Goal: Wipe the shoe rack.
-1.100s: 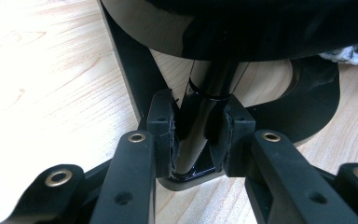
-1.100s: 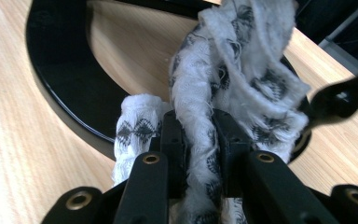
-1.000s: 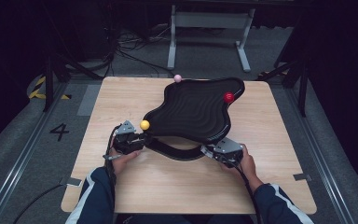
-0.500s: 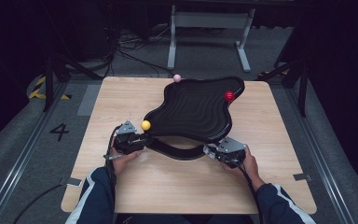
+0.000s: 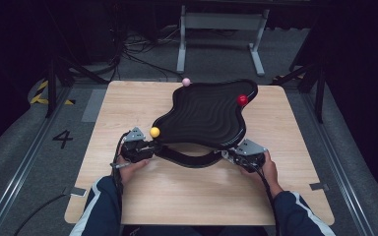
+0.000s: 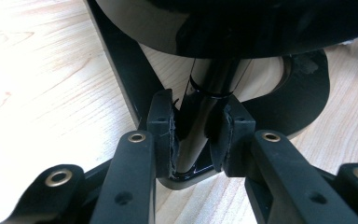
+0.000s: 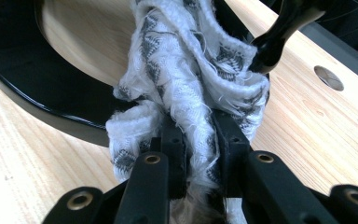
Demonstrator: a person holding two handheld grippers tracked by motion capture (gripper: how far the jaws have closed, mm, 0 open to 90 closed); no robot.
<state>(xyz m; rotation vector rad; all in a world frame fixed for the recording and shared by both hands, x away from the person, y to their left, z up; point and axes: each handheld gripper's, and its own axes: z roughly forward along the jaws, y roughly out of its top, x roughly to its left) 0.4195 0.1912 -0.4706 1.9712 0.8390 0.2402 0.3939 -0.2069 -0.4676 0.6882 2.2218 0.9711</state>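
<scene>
In the high view a black wavy tray (image 5: pixel 204 115) sits in the middle of the wooden bench (image 5: pixel 128 196), tilted on a black curved stand (image 5: pixel 189 158). 3 small balls sit at the tray's edge: a yellow ball (image 5: pixel 154 132) at its lower left, a red ball (image 5: pixel 242 100) at its upper right and a pink ball (image 5: pixel 186 81) at its top.

The left tool (image 5: pixel 150 146) is at the lower left of the tray, just beside the yellow ball. In the left gripper view the left tool (image 6: pixel 199 135) pinches a glossy black rod (image 6: pixel 200 116) of the stand, pads pressed on both sides.

The right tool (image 5: pixel 229 155) is at the lower right of the stand. In the right gripper view the right tool (image 7: pixel 198 140) pinches a white patterned cloth (image 7: pixel 191 79) that bunches up in the centre of the frame, against the stand's black rim.
</scene>
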